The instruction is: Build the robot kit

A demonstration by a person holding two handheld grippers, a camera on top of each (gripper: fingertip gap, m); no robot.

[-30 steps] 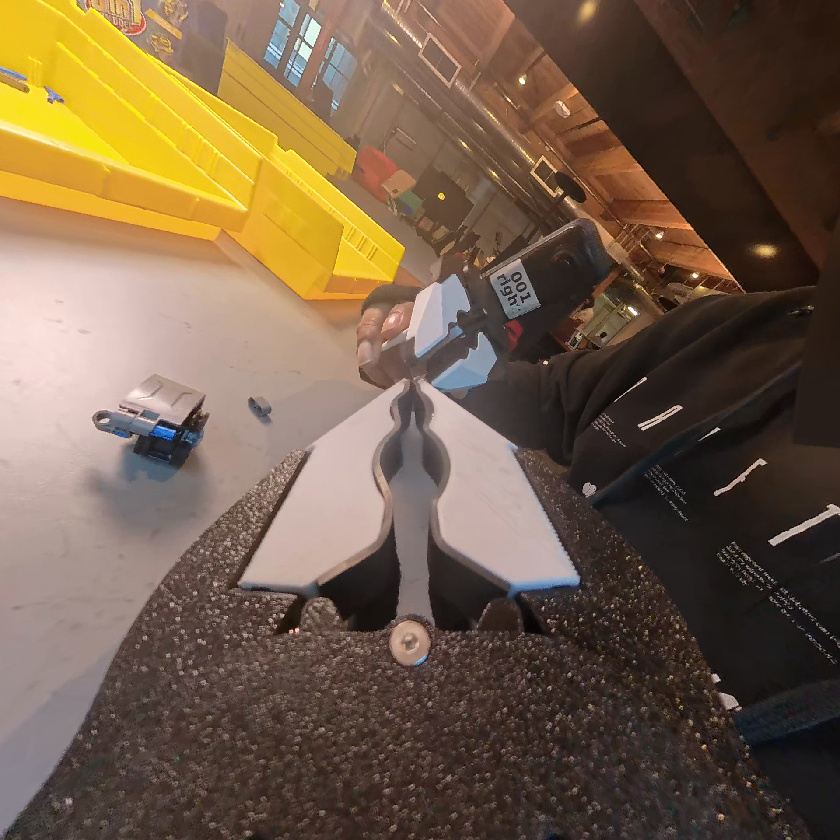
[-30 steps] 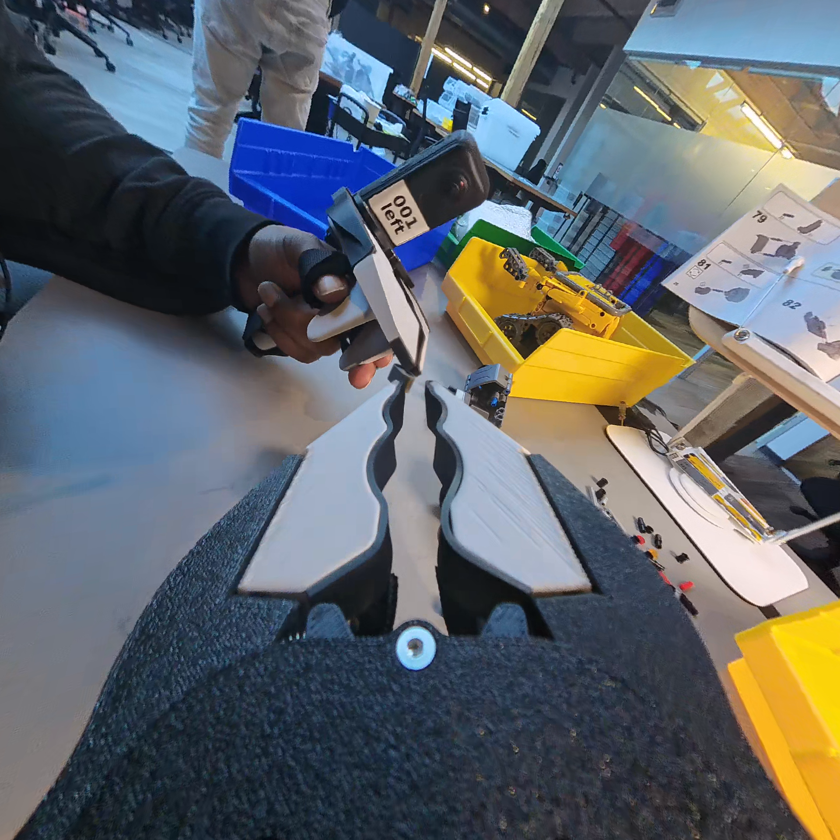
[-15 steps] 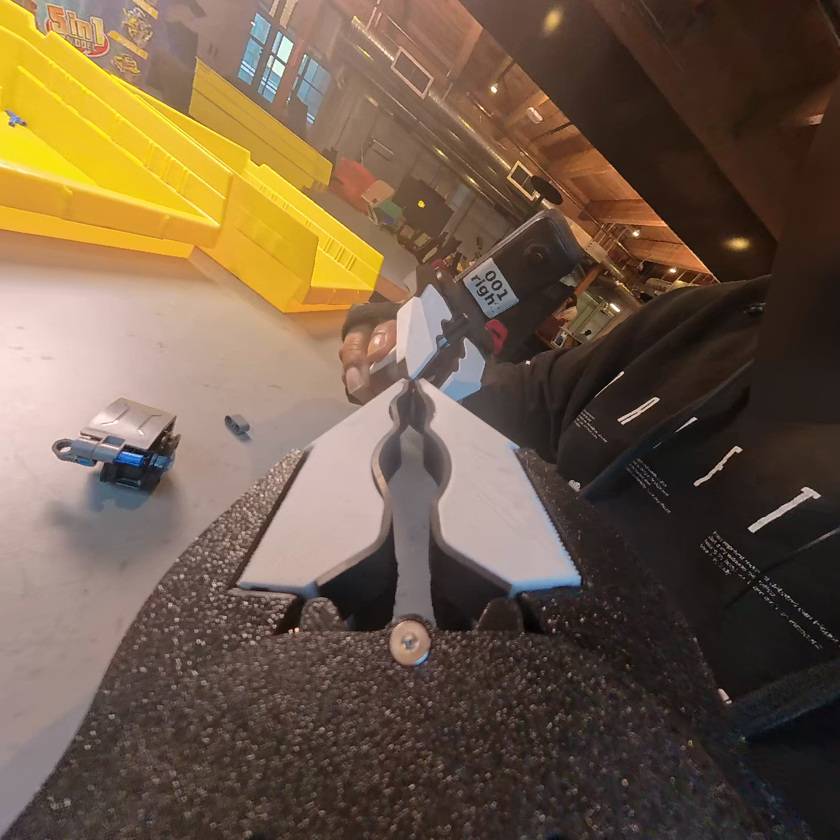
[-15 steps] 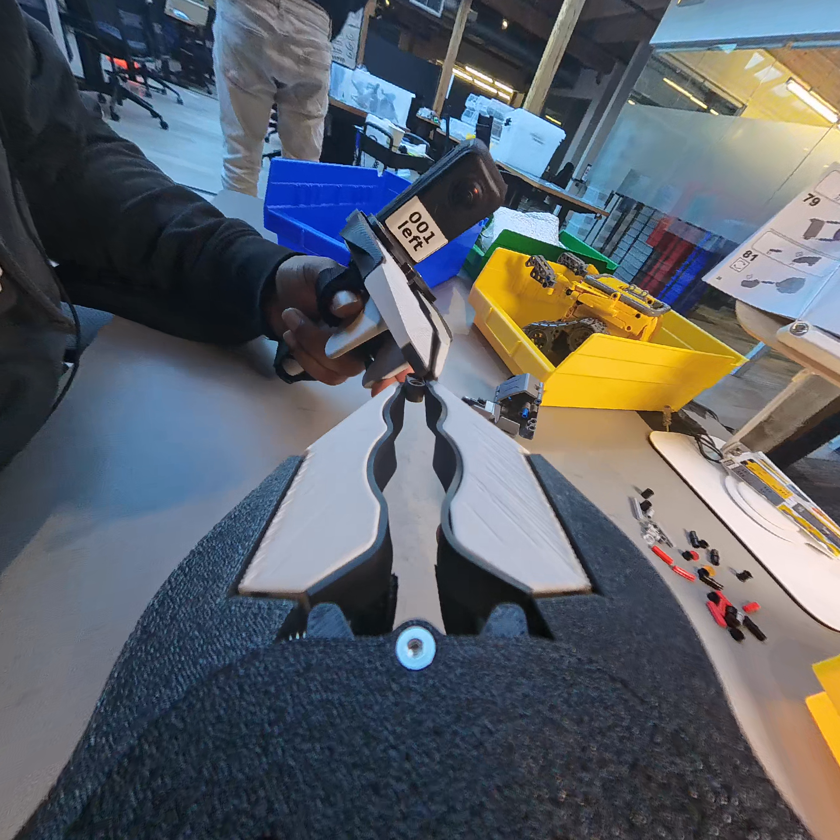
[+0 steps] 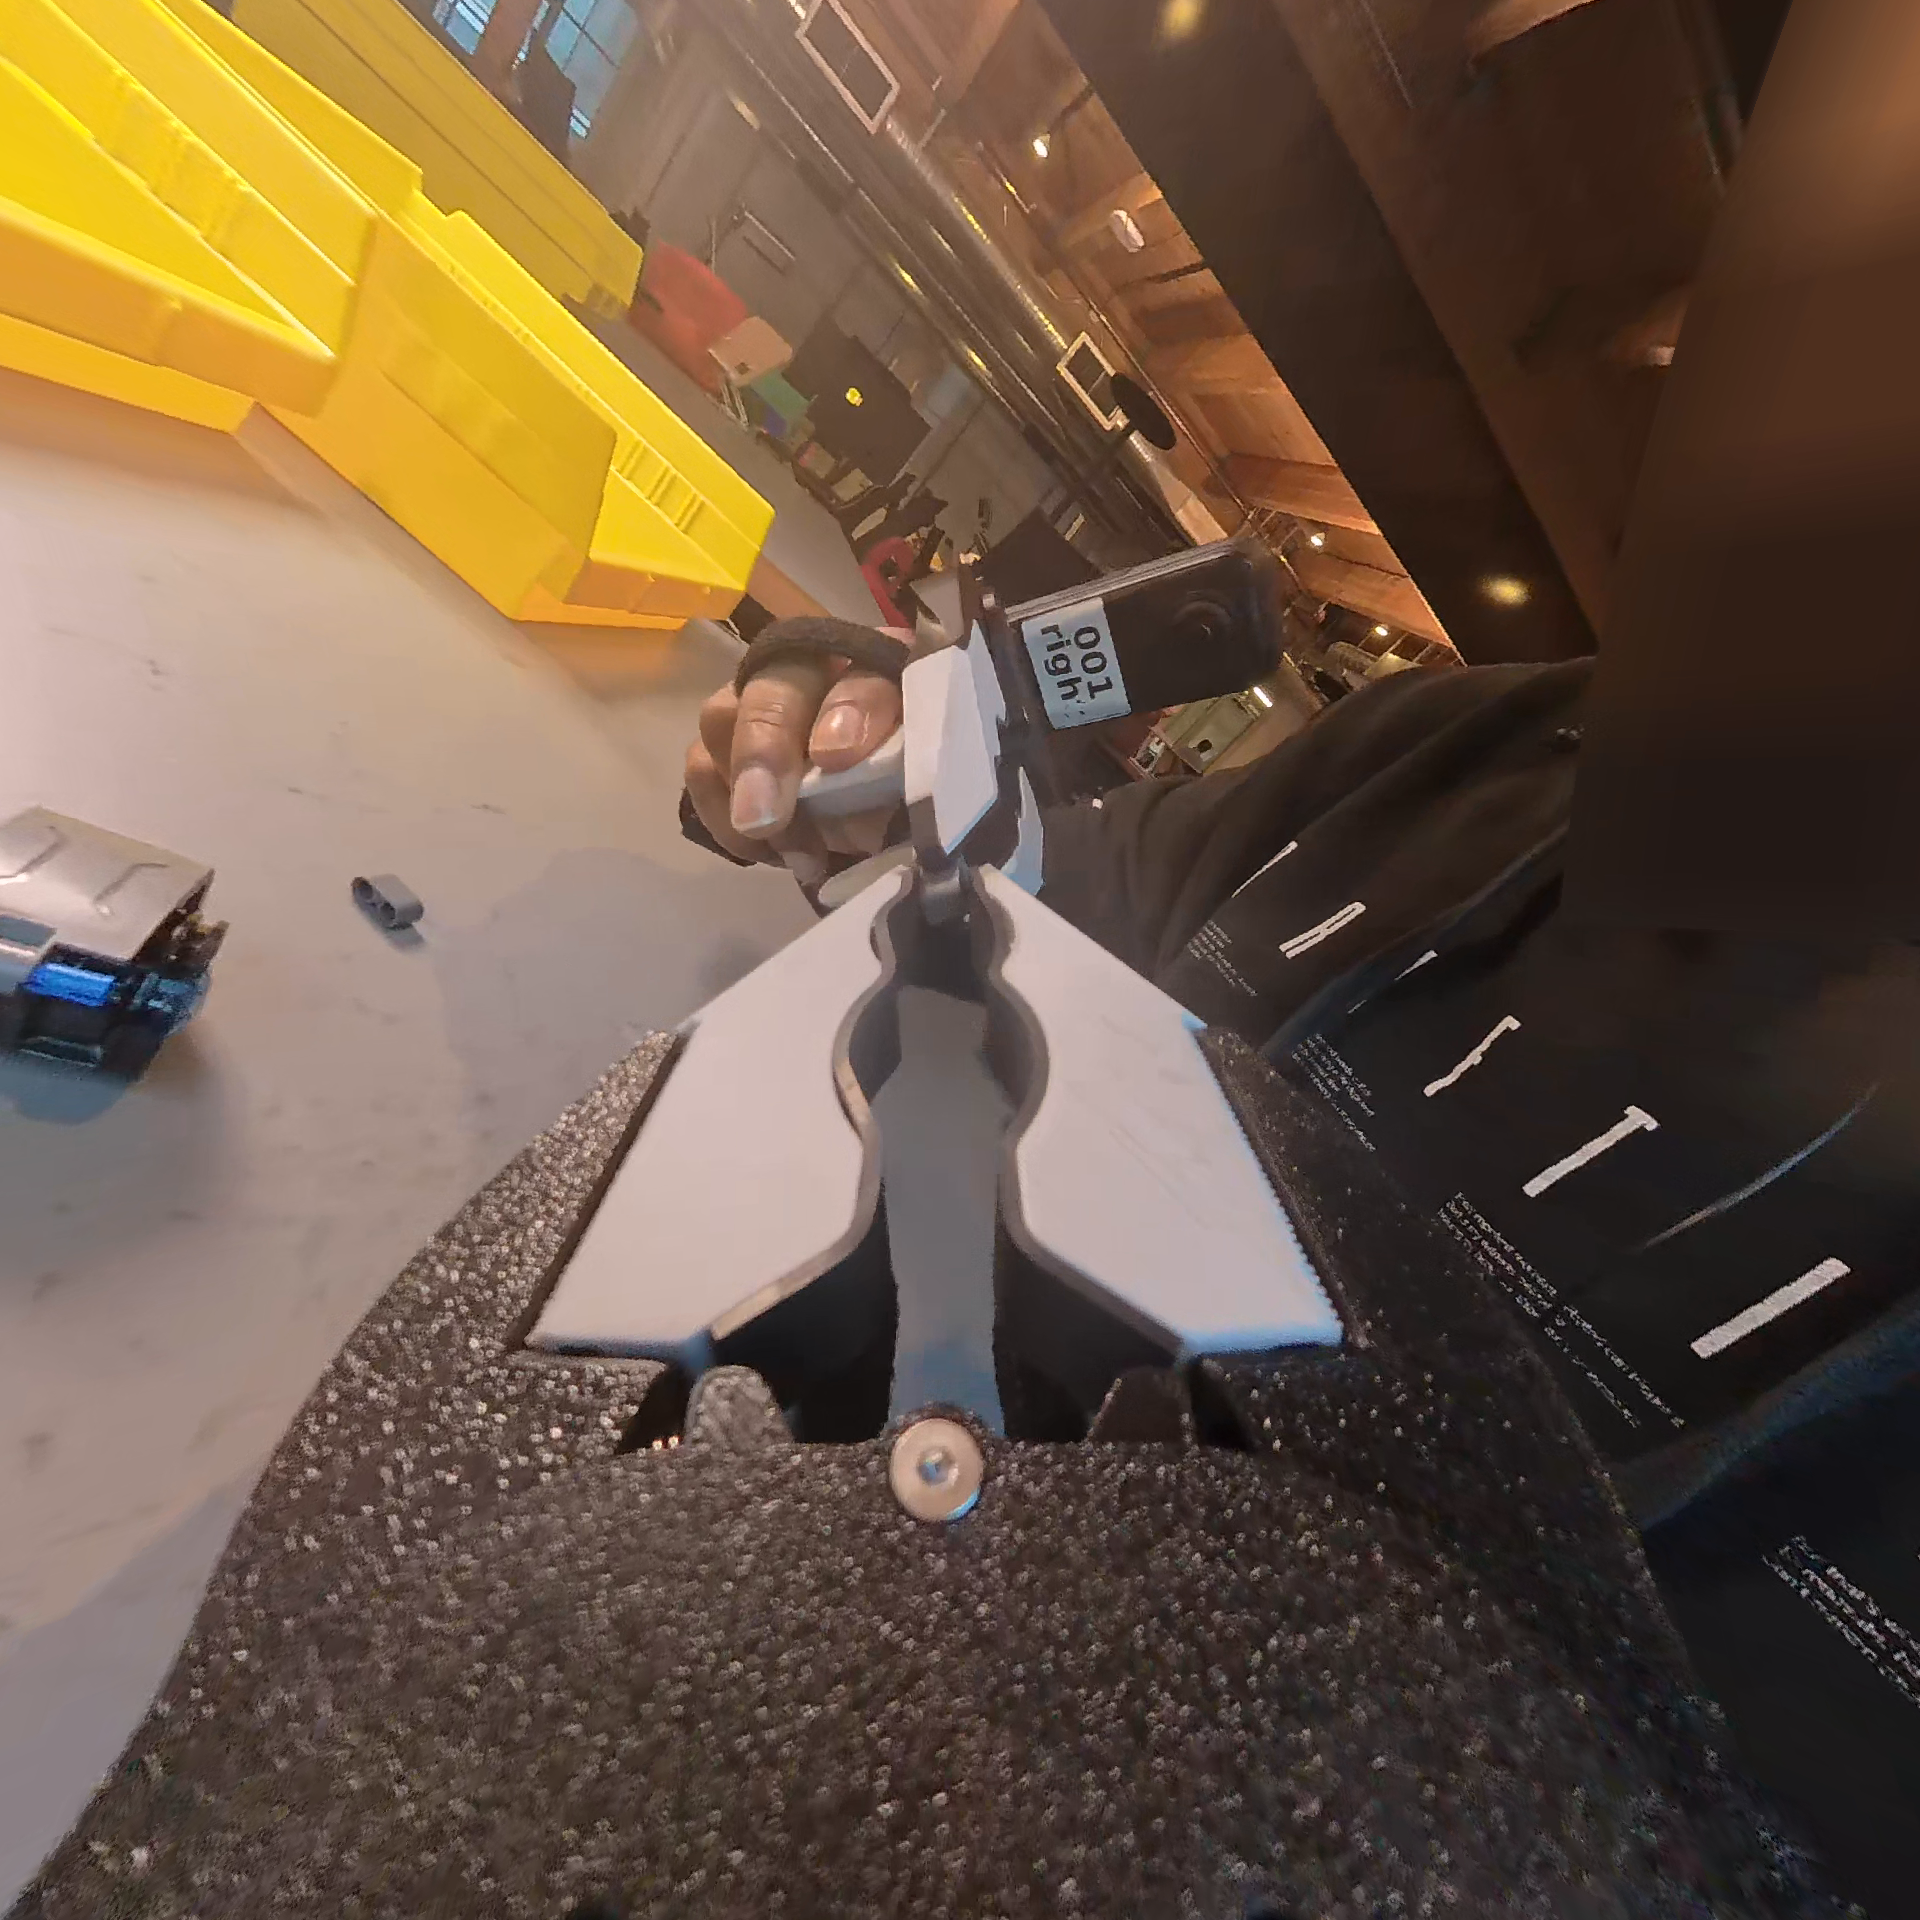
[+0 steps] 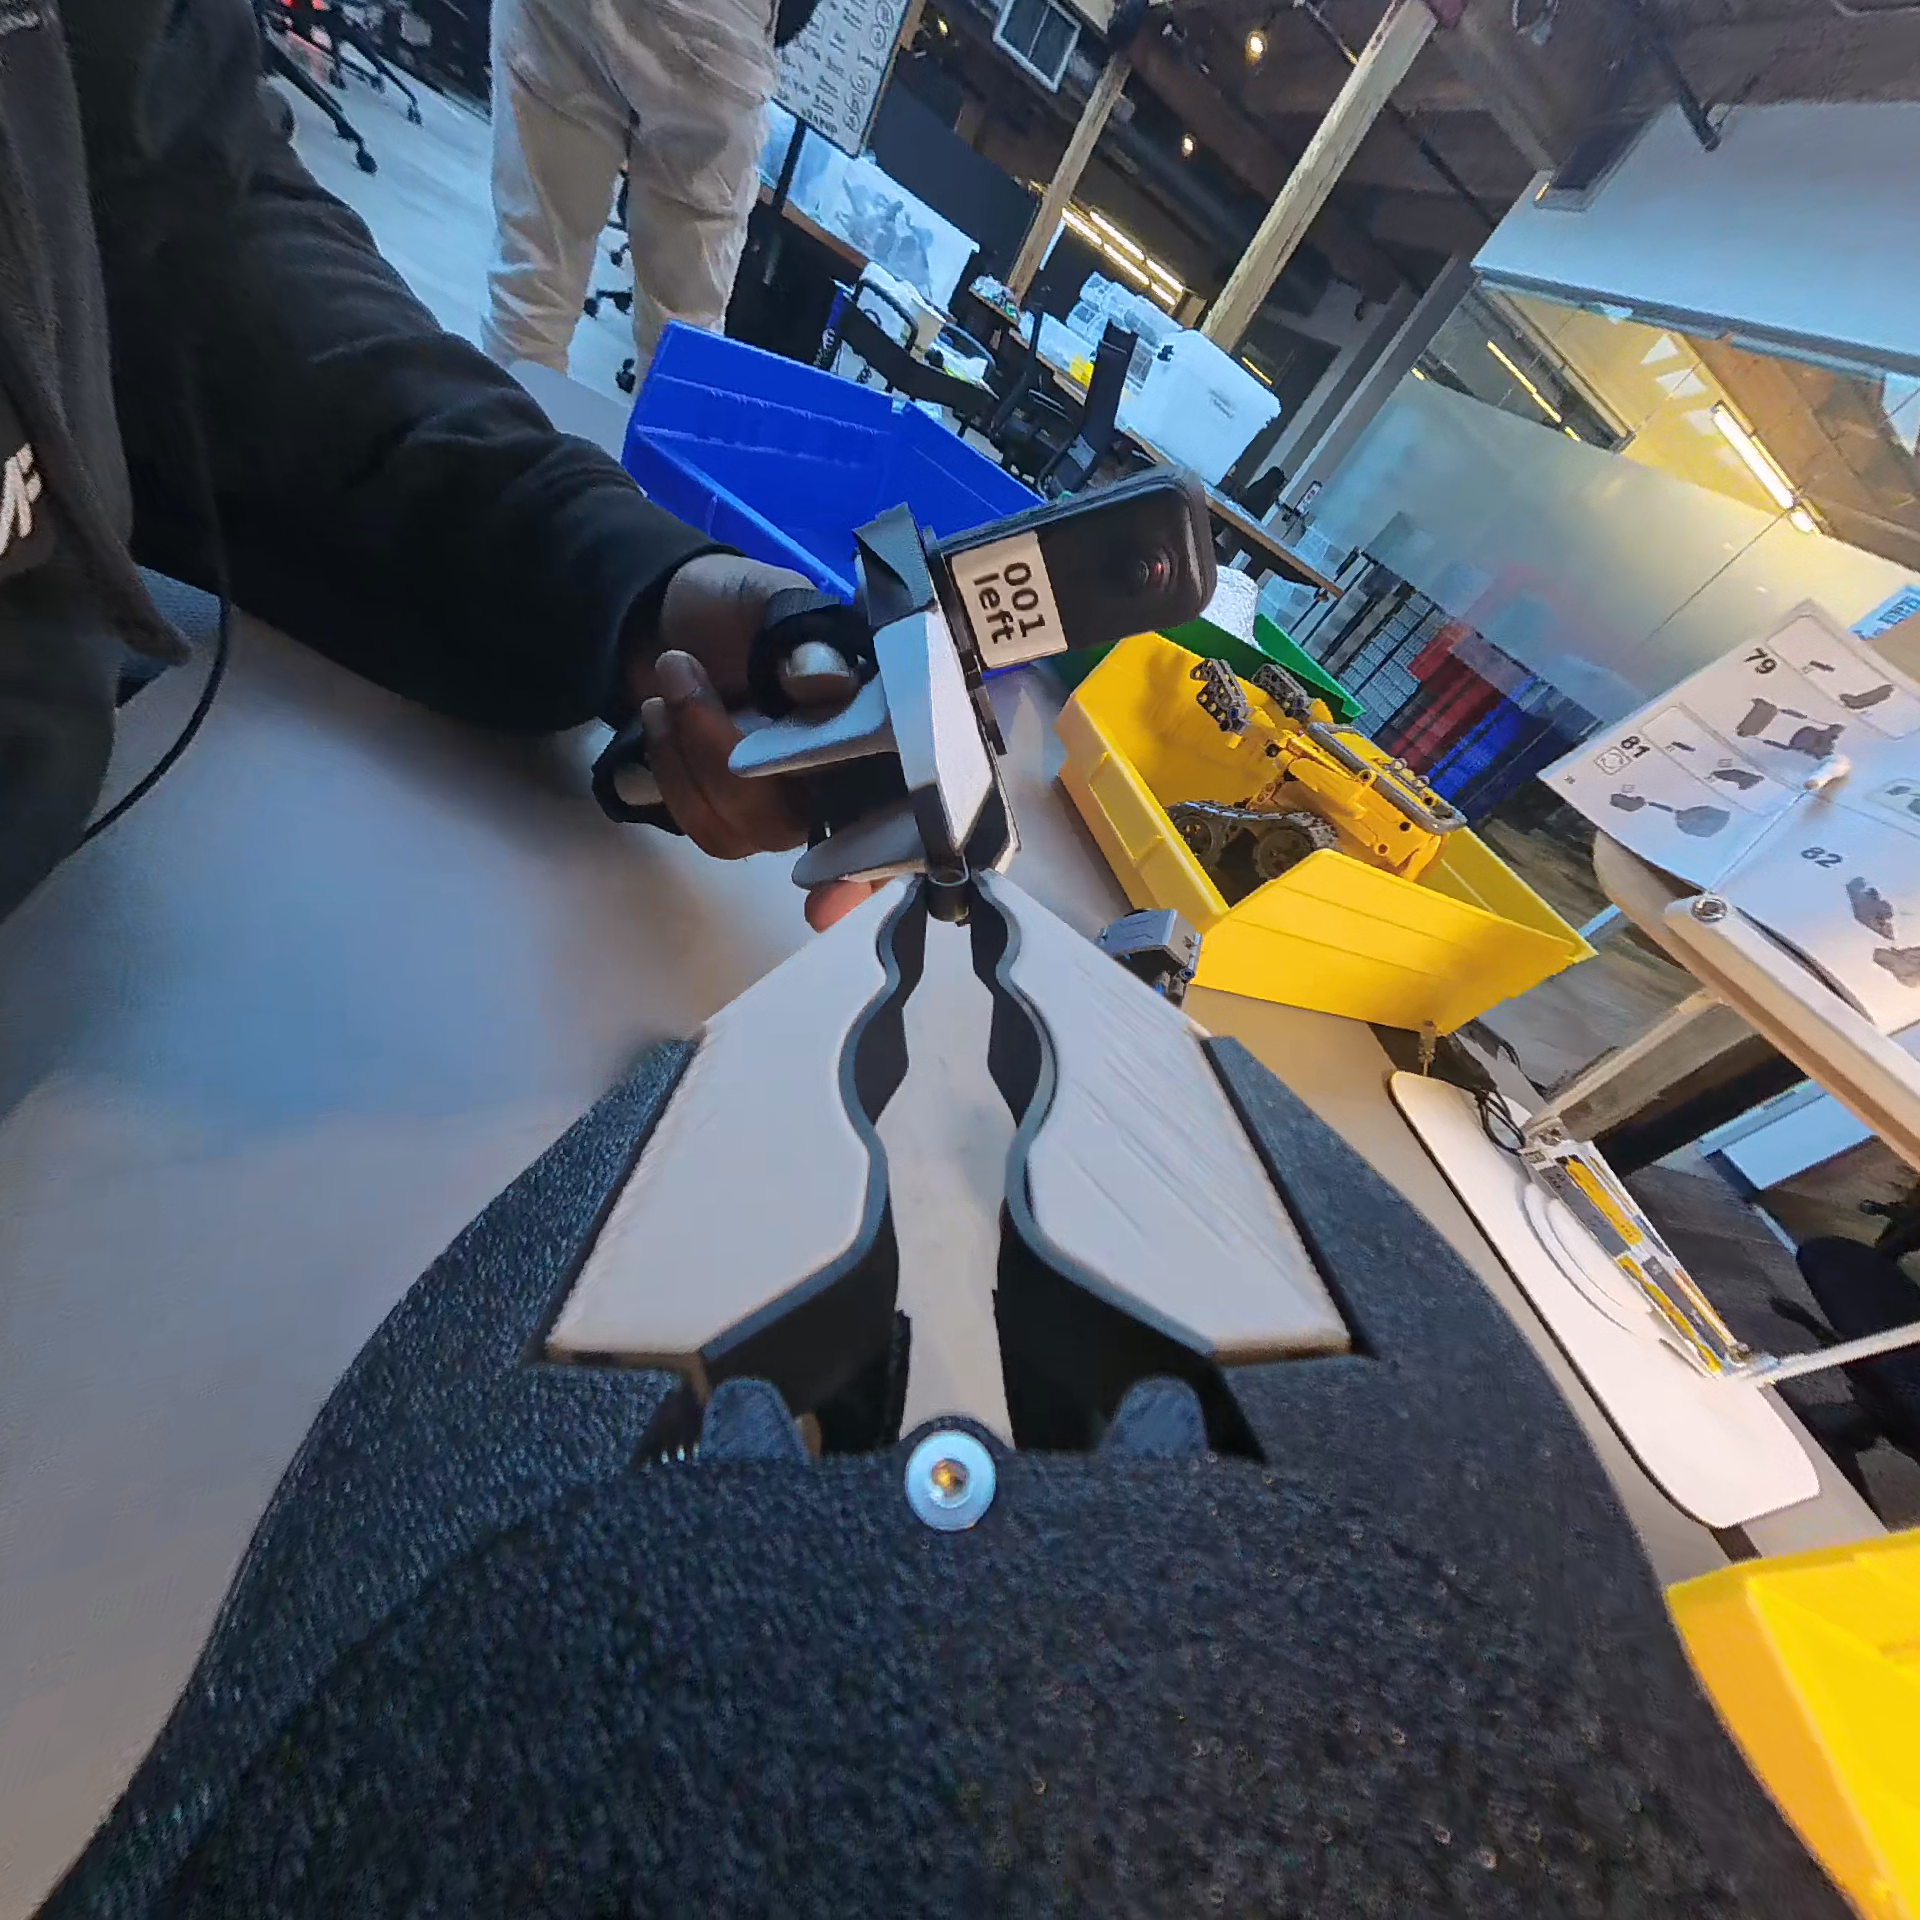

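**benchrat:** So, the small dark piece [image 6: 948, 891] is up in the air above the counter [image 5: 312, 727], right where the two sets of tips meet. The right gripper [image 6: 949, 883] has its jaws drawn narrow around it. A moment ago the left gripper [image 5: 943, 885] had its jaws tip to tip with nothing between them. Now they're parted just a crack, and the piece sits in that crack too.

**tinkerfox:** Which way does it point?

**benchrat:** It's tiny, so take this loosely. It looks like a short tube, and its long axis runs from one pair of tips to the other. One end faces each gripper, and it's tilted well off the counter instead of lying flat.

**tinkerfox:** Anything else shifted?

**benchrat:** The grippers have closed in on each other, nose to nose. The right hand [image 5: 779, 748] and left hand [image 6: 717, 727] are both squeezing their triggers.

**tinkerfox:** And around them?

**benchrat:** A grey-and-blue brick assembly [image 5: 94, 935] sits on the counter off to the side, with a little grey connector [image 5: 387, 900] near it, both well apart from the jaws. Empty-looking yellow bins [image 5: 468, 416] are behind. In the right wrist view there's a yellow bin [image 6: 1340, 940] with a yellow tracked model [image 6: 1309, 769] in it, a blue bin [image 6: 790, 457] past the left hand, and a printed instruction sheet [image 6: 1766, 748] on a stand.
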